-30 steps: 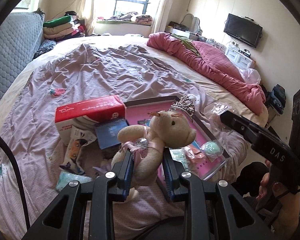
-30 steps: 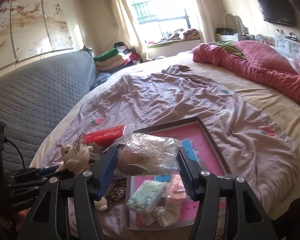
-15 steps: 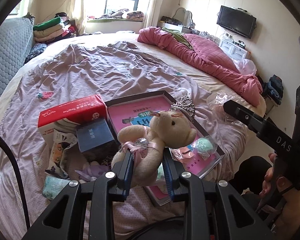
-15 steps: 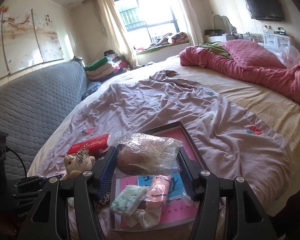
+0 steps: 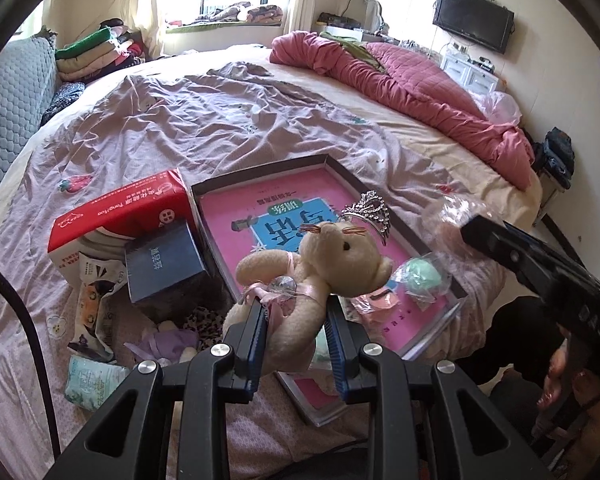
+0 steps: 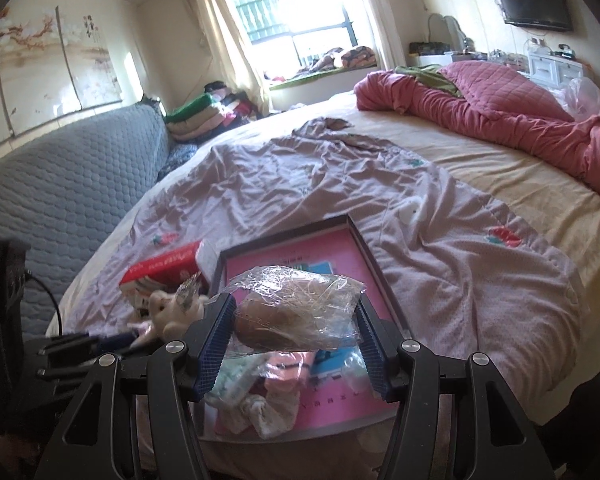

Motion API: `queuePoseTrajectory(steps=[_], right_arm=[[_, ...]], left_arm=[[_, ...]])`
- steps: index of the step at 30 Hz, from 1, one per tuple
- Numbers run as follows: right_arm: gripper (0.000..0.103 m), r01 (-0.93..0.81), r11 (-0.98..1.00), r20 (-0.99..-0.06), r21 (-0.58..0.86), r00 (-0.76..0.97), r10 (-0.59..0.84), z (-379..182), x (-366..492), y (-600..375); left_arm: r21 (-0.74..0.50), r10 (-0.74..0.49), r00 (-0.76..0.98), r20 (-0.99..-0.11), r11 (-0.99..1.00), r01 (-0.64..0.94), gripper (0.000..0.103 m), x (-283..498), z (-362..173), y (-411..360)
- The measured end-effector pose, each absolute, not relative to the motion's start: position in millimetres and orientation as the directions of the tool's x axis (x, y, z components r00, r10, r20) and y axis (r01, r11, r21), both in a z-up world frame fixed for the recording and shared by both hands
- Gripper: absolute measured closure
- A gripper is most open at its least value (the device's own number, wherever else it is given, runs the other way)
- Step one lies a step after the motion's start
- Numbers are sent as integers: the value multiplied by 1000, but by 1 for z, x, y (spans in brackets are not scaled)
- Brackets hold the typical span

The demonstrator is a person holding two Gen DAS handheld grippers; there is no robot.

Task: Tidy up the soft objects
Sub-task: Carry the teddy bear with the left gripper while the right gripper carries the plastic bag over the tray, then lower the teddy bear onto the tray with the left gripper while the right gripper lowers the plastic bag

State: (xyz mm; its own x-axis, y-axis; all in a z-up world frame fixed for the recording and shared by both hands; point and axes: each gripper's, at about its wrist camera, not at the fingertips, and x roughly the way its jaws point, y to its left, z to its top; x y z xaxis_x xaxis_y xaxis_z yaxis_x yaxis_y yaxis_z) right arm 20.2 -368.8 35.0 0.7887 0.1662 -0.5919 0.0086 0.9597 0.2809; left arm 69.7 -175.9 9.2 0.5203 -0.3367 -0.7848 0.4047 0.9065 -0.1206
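Both views now sit closer to the bed.

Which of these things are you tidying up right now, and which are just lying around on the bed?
Being tidied:
- plush bear, held in the left gripper
- plastic-wrapped soft thing, held in the right gripper
- pink tray

Just lying around:
- red tissue box
- dark blue box
- pink quilt
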Motion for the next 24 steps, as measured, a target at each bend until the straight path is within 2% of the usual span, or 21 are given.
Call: queuePoseTrajectory(steps=[24], right_arm=[[42, -26, 976, -675, 216, 718, 168, 2, 17, -370]], left_arm=[[-69, -258, 488, -834, 926, 372, 75, 108, -30, -201]])
